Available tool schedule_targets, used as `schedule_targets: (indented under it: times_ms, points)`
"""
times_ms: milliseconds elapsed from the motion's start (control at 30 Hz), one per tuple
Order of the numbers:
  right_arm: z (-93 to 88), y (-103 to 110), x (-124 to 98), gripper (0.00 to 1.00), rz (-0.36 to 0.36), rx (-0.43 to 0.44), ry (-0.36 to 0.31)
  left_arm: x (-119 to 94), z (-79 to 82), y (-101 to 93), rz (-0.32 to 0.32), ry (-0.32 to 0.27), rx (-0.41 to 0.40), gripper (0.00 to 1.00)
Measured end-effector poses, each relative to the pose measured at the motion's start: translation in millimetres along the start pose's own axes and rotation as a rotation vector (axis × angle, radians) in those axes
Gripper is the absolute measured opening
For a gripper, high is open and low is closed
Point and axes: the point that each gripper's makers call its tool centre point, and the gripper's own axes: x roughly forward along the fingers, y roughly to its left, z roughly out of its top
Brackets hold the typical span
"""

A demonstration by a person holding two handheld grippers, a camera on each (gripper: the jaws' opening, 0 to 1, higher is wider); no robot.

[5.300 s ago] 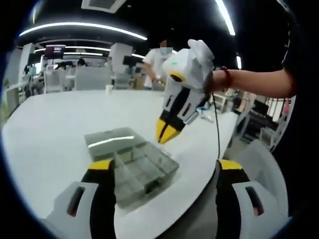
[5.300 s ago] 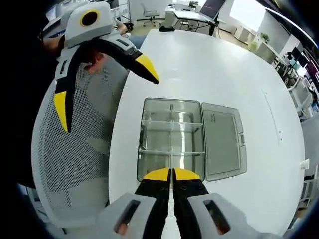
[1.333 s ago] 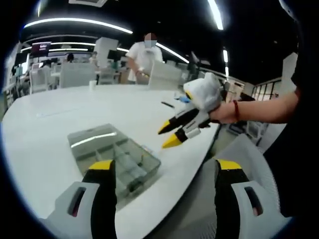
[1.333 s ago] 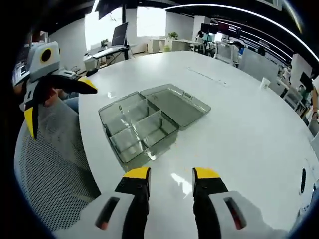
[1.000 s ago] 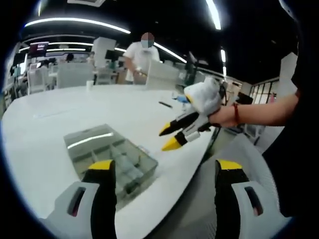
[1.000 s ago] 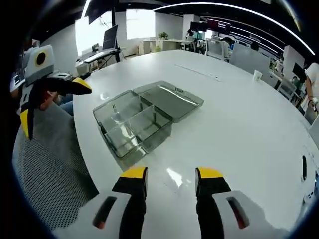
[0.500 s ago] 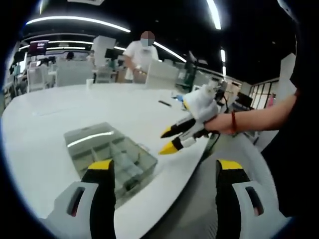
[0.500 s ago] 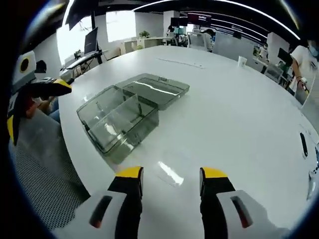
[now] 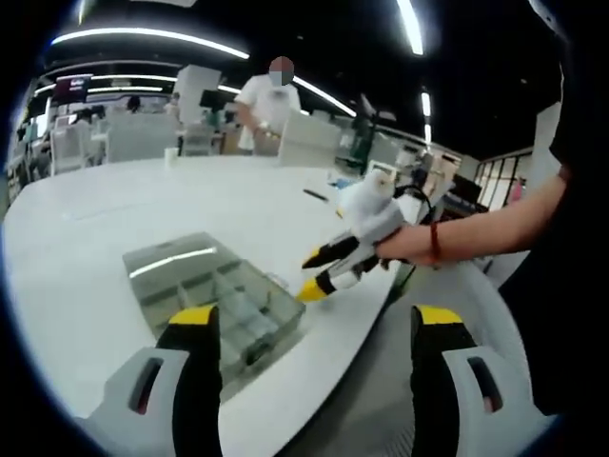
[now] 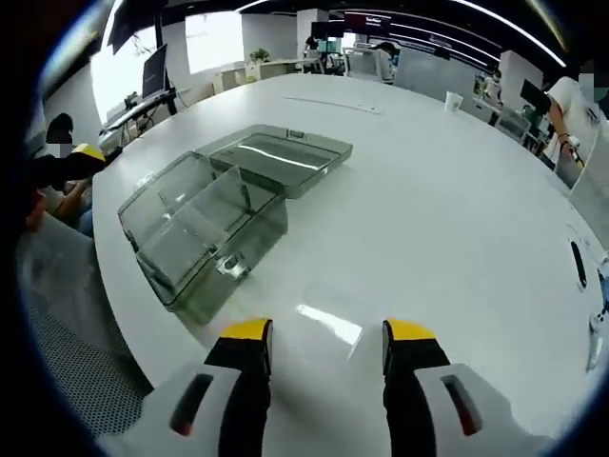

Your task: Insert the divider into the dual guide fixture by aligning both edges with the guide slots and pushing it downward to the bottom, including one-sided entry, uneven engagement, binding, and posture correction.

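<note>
A clear plastic compartment box [image 9: 224,305] lies on the white table [image 9: 105,214] with its lid [image 9: 173,260] folded open beside it. Clear partitions stand inside the box [image 10: 195,233], and its lid [image 10: 278,150] lies flat behind. My left gripper [image 9: 316,319] is open and empty, held back over the table's near edge. My right gripper [image 9: 311,276] hovers low, just right of the box, jaws a little apart. In its own view the right gripper [image 10: 327,333] is open above a bright patch on the table; whether that is a clear divider or glare, I cannot tell.
A person [image 9: 268,95] stands at the far side of the table. A paper cup [image 10: 455,99] and a black flat object [image 10: 577,263] lie far out on the table. A mesh chair [image 10: 57,314] stands by the table's edge, where a yellow tip of the left gripper [image 10: 84,152] shows.
The right gripper, shut above the box 5.3 s ago, is now open and has sunk toward the table beside the box. The left gripper has barely moved.
</note>
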Motion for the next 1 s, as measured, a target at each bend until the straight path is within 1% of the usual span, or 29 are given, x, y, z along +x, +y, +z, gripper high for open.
schedule_targets:
  times_ms: [133,167,233,300,367,433,567,767,867,1000]
  points:
    - [-0.5,-1.4,3.7,0.43,0.0,0.036,0.003,1.3,1.3,2.3,0.001,-0.004,-0.005,0.8]
    - [2.2,-2.8,3.8,0.43,-0.011,0.046,-0.012,1.9,1.0,3.5,0.001,-0.003,-0.004,0.79]
    - [3.5,-4.1,4.0,0.42,-0.017,0.056,-0.014,2.6,0.6,5.6,0.007,0.0,-0.006,0.79]
    - [3.7,-4.1,4.0,0.42,-0.016,0.04,-0.003,2.9,2.3,6.3,0.011,-0.007,-0.011,0.79]
    - [4.5,-2.4,3.7,0.4,-0.013,0.039,-0.006,3.6,3.0,5.9,0.01,-0.011,-0.014,0.79]
    - [3.6,-1.0,3.5,0.39,-0.014,0.04,-0.01,5.1,1.9,5.2,0.009,-0.006,-0.014,0.79]
    - [2.2,3.1,2.2,0.36,-0.003,0.025,0.006,7.4,-0.2,2.3,0.0,-0.003,-0.02,0.79]
    - [1.2,2.7,2.6,0.32,-0.003,0.026,-0.001,10.0,0.1,1.9,-0.007,-0.006,-0.02,0.78]
    - [0.6,2.8,2.3,0.3,-0.005,0.028,0.006,9.5,1.6,2.8,-0.005,-0.013,-0.024,0.78]
    - [-0.2,4.6,1.6,0.29,-0.012,0.03,0.021,8.1,0.0,3.4,-0.003,-0.006,-0.019,0.78]
